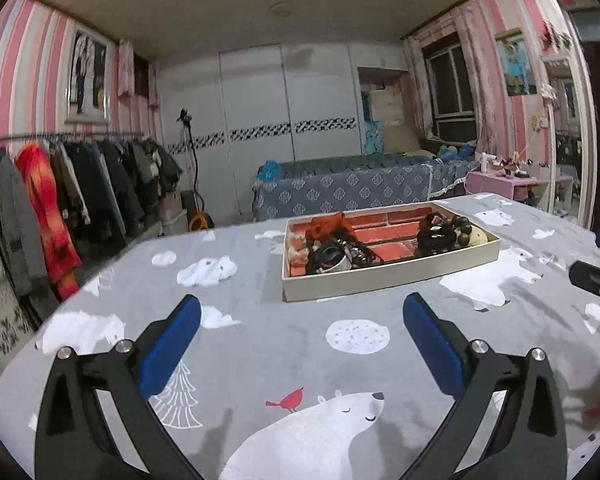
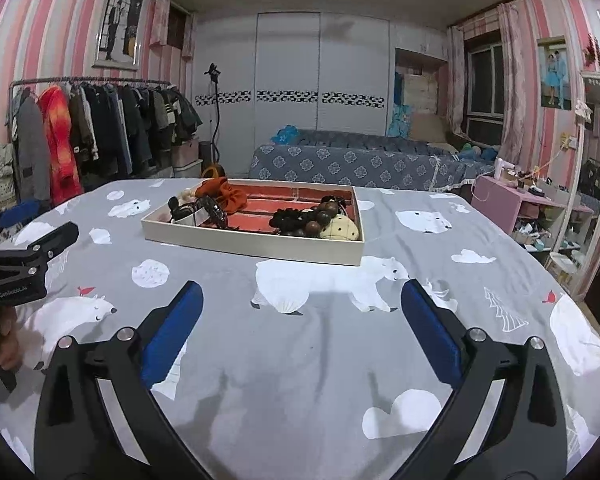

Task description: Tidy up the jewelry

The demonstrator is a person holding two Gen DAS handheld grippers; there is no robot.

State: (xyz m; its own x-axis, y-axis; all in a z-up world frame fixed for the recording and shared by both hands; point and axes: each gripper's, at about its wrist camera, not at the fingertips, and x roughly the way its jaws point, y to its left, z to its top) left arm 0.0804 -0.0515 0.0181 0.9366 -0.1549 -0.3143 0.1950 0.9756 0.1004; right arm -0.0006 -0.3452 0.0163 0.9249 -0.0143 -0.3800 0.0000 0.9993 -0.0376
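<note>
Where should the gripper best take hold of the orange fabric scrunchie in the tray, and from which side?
Grip the orange scrunchie on its raised, bunched top fold, coming from above. It lies at the tray's far left corner among dark items, and the tray wall blocks a low side approach. The open left gripper is probably nearer that end.

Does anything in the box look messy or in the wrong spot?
Yes, a bit. In the tray, things sit in two jumbled heaps, not sorted into its sections: the orange scrunchie over dark tangled pieces at one end, wooden beads and a cream pouch at the other. Nothing has spilled onto the bedsheet.
</note>
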